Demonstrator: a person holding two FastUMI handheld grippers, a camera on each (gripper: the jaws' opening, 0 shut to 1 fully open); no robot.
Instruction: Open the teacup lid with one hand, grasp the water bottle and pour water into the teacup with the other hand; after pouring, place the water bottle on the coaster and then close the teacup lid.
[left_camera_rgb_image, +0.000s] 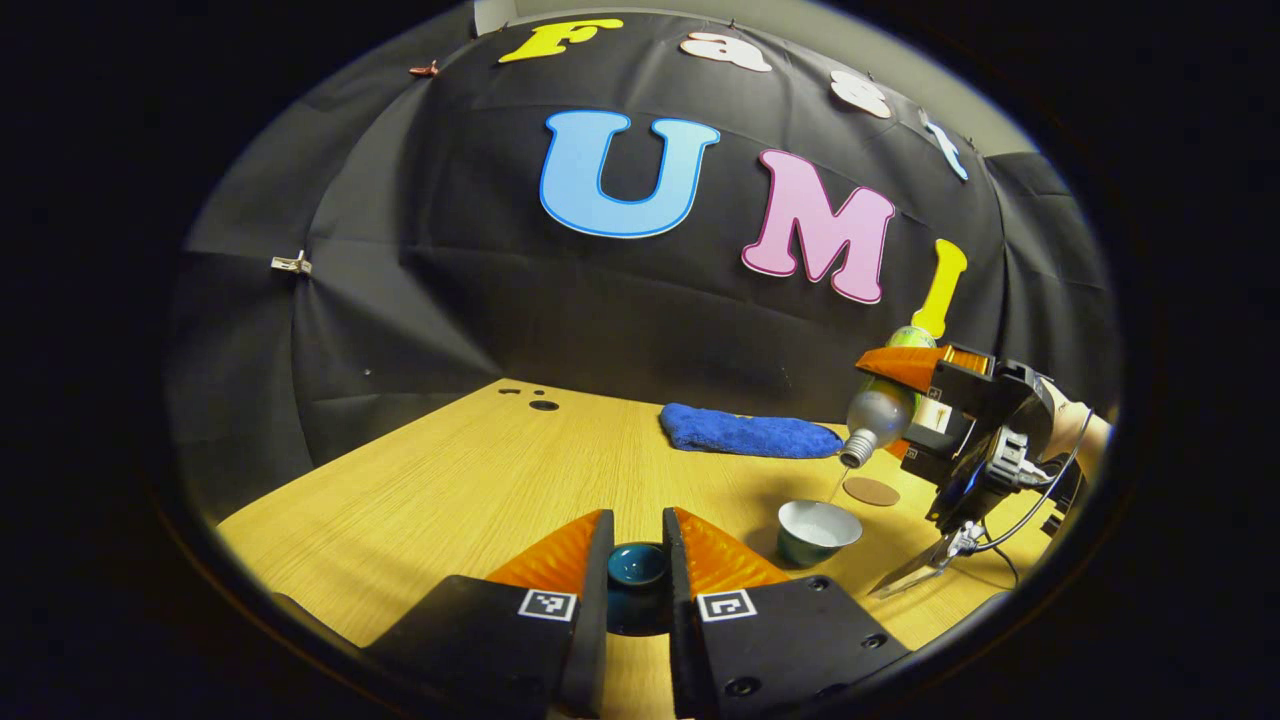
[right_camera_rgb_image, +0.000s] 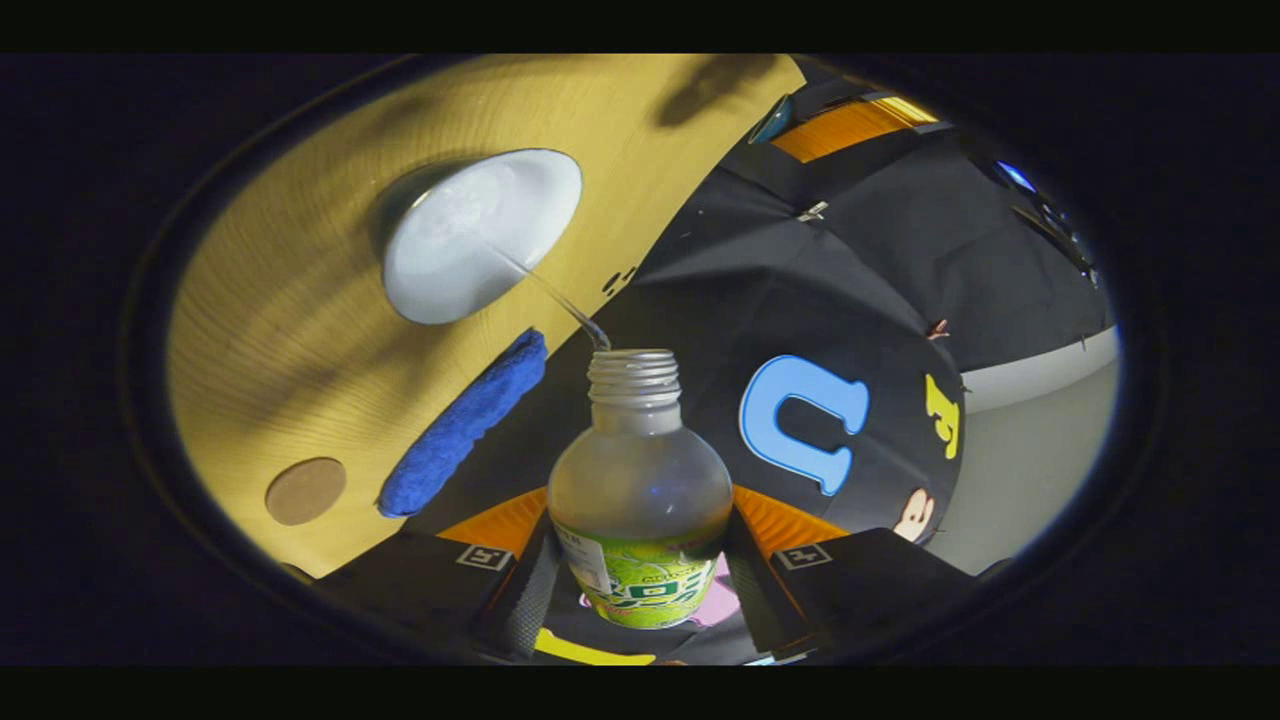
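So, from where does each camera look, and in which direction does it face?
Left gripper view: rides on the left gripper, low over the table, facing the booth wall; its jaws grip the teacup lid.
Right gripper view: rides on the right gripper, tipped down toward the table; its jaws grip the water bottle, pouring.
Shared: the teacup, blue cloth, coaster and bottle. The left view also shows the right gripper with a hand.
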